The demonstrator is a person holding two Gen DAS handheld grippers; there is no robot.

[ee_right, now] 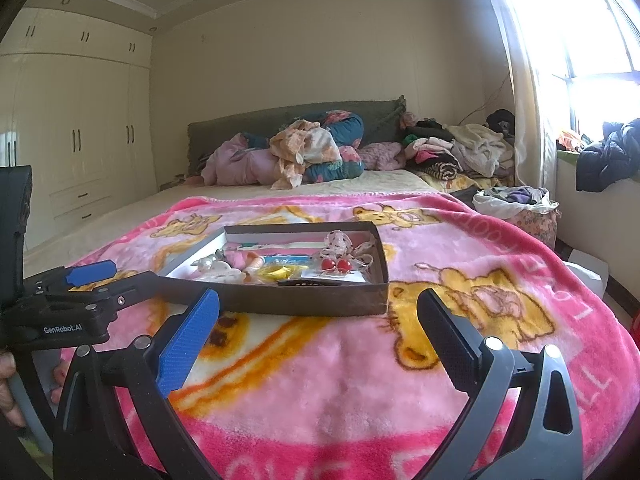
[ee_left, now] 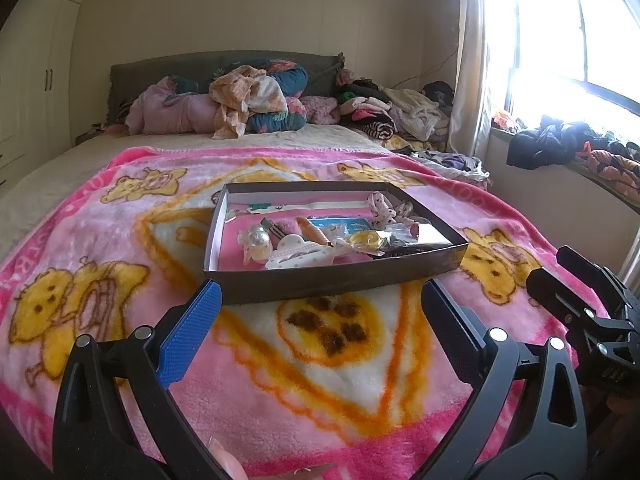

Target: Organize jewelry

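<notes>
Two grippers are shown above a pink cartoon-bear blanket [ee_left: 120,240] spread over a bed. The left gripper [ee_left: 320,300] is seen in the lower centre of its own view with the jaws spread wide and nothing held between them. The right gripper [ee_right: 318,308] is likewise held wide and empty in the lower centre of its view. A shallow dark cardboard box [ee_left: 340,276] is placed on the blanket at mid-frame, just beyond the fingertips. Small jewelry and hair accessories are contained in the box, among them a pair of red bead earrings [ee_right: 337,265], a yellow ring-shaped item [ee_left: 365,239] and a white hair clip [ee_left: 298,254]. Piled clothes [ee_right: 460,148] are visible at the upper right, beside the headboard.
</notes>
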